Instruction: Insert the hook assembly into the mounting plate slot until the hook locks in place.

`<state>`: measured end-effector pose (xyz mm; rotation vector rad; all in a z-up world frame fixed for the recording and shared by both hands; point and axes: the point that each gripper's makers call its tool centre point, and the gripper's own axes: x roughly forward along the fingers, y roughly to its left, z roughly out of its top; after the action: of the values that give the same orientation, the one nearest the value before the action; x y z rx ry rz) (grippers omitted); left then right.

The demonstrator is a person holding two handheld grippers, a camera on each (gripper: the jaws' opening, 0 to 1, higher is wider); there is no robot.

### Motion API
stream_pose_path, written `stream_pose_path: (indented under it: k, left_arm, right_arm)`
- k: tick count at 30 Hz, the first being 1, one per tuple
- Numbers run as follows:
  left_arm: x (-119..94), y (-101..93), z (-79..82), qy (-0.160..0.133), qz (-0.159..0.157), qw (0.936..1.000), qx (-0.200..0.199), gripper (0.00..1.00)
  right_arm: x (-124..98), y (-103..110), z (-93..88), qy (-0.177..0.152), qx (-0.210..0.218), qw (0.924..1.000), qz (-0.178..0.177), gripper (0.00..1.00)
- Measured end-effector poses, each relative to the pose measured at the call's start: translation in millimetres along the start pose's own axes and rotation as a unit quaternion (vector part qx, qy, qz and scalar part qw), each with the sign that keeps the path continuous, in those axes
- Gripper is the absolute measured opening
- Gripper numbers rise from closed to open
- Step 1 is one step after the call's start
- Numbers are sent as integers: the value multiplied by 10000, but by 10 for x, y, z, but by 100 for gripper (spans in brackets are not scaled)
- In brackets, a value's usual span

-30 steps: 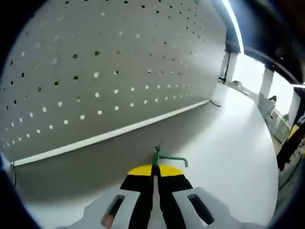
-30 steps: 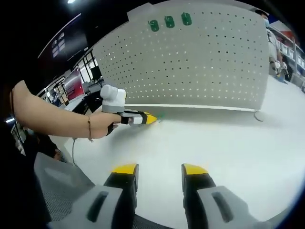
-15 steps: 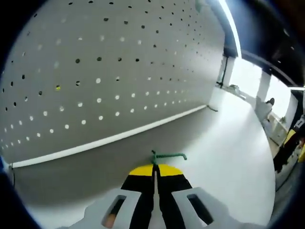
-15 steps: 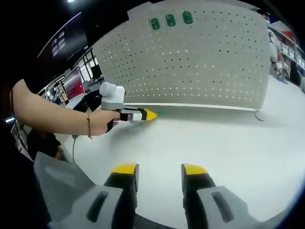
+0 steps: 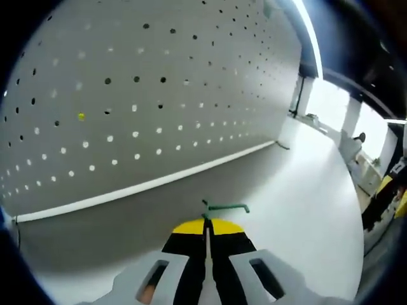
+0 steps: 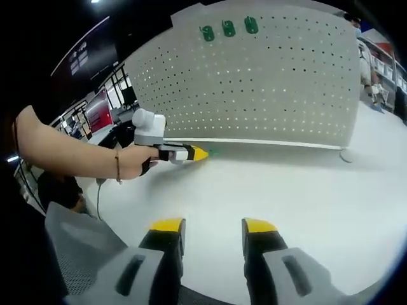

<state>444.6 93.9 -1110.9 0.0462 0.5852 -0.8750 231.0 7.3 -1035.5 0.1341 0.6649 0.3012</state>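
A small green wire hook (image 5: 224,207) sticks out from the yellow tips of my left gripper (image 5: 206,223), whose jaws are shut on it. The grey pegboard (image 5: 127,95) stands close ahead of it, its white base rail (image 5: 146,185) just beyond the hook. In the right gripper view the left gripper (image 6: 201,153) is held by a person's hand (image 6: 130,164) near the pegboard's (image 6: 267,82) lower left, with the green hook (image 6: 212,152) at its tip. Three green hooks (image 6: 227,29) hang along the board's top. My right gripper (image 6: 213,226) is open over the white table, holding nothing.
The white table (image 6: 305,190) stretches wide to the right of the pegboard. A cable end (image 6: 346,154) lies at the board's right foot. A grey perforated surface (image 6: 82,254) sits at the near left. Shelving and a person stand far right.
The left gripper has lifted slightly and the hook has rolled, its arm now pointing level to the right. The right gripper has stayed still.
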Motion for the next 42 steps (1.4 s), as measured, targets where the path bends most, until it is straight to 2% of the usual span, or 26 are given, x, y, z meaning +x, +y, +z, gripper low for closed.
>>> stream_pose_path:
  k: [10, 14, 17, 25, 32, 42]
  left_arm:
    - [-129, 13, 91, 39, 2, 10000, 76, 1]
    - [-231, 19, 166, 14, 31, 10000, 63, 1]
    - [-323, 11, 211, 21, 37, 9998, 194, 1]
    - [-665, 0, 315, -6, 86, 9999, 121, 1]
    - [-989, -97, 289, 78, 176, 9996, 224, 1]
    - [-1446, -264, 268, 357, 198, 9989, 209, 1]
  right_arm:
    - [5, 30, 18, -28, -67, 10000, 51, 33]
    - [13, 42, 41, -58, -111, 9999, 82, 33]
    - [25, 54, 60, -67, -165, 9998, 108, 33]
    - [72, 183, 189, -157, -403, 9987, 271, 33]
    - [44, 363, 374, -359, -676, 9962, 427, 33]
    - [-27, 532, 470, -559, -885, 9930, 554, 33]
